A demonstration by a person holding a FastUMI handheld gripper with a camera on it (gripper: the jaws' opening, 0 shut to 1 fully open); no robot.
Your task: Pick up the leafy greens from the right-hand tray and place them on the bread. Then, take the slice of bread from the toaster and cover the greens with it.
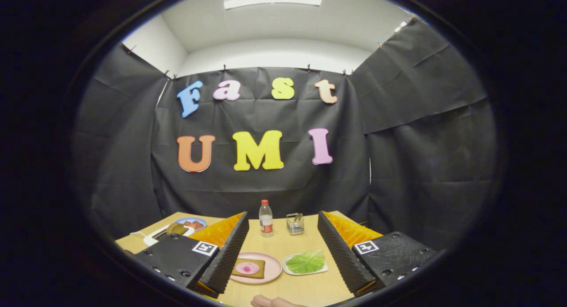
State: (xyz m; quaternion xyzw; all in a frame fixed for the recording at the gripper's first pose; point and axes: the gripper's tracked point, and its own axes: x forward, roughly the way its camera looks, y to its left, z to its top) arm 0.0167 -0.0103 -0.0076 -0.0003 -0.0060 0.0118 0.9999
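Gripper view shows the claw [283,258] spread wide and empty above the counter [305,291], the leafy greens [305,262] on their tray just right of the bread [249,268]; a shallow pinch could tear or drop the limp leaf.

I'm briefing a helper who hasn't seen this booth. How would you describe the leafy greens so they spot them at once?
Start at the wooden table between the open tongs. Two dishes sit side by side near its front edge: a pink plate holding bread with a pink slice on it, and a small white tray to its right. The leafy greens lie on that tray, the only green thing on the table.
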